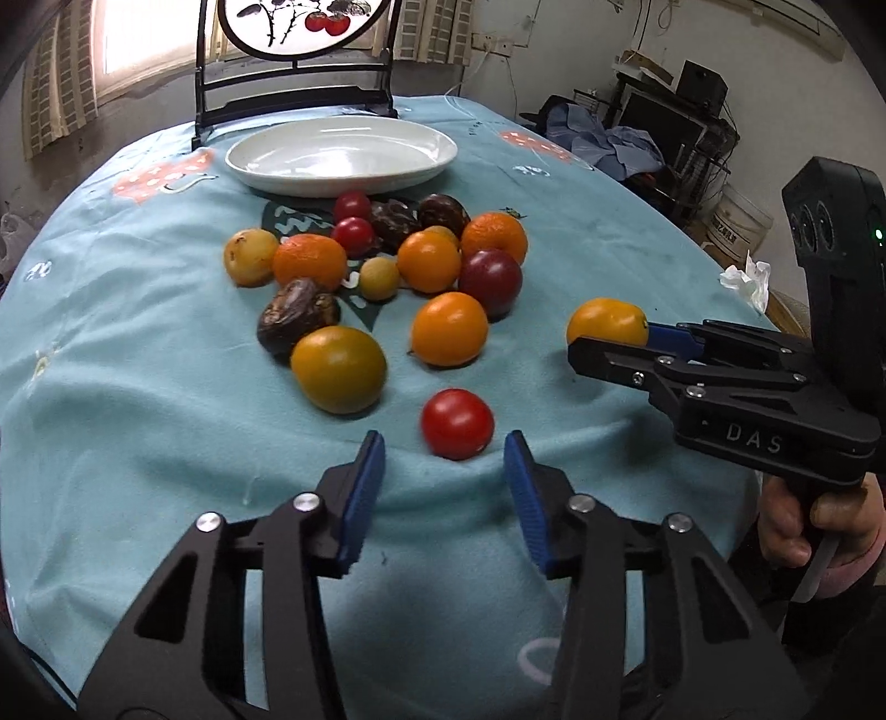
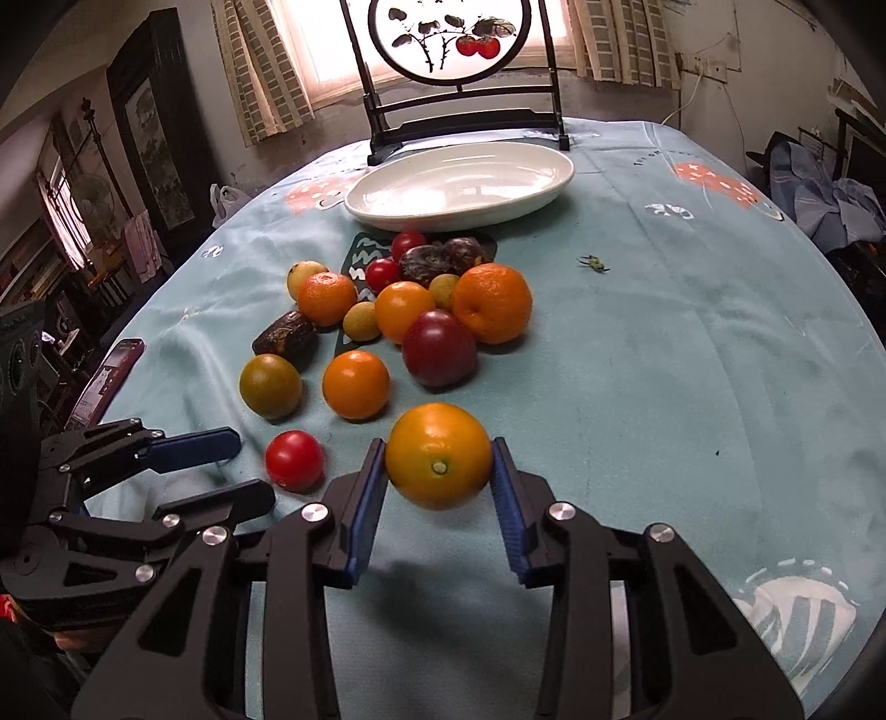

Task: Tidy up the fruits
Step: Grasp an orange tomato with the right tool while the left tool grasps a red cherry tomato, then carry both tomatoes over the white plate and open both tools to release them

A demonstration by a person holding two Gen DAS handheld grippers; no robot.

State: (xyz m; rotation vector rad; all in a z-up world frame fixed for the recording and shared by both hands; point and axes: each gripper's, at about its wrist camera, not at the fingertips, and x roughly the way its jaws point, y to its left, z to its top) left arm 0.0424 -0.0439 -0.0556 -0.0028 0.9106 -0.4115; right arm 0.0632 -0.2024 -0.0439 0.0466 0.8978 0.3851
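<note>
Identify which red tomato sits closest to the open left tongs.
The lone tomato just ahead of the left tongs, apart from the pile. The other two tomatoes sit far back, near the plate.

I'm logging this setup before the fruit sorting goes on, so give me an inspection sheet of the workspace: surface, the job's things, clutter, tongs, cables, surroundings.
Surface: table under a light blue cloth, wrinkled, with printed patterns.
Job's things: white plate at the far side, empty; mixed fruit heaped before it; a red tomato lies apart; one orange is gripped.
Clutter: a phone at the left edge; crumpled white tissue at the right edge; a small green stem bit.
Tongs: right tongs shut on the orange; left tongs open, just short of the red tomato.
Cables: wires on the back wall; none on the table.
Surroundings: painted round screen behind the plate, curtained window, clothes pile.
</note>
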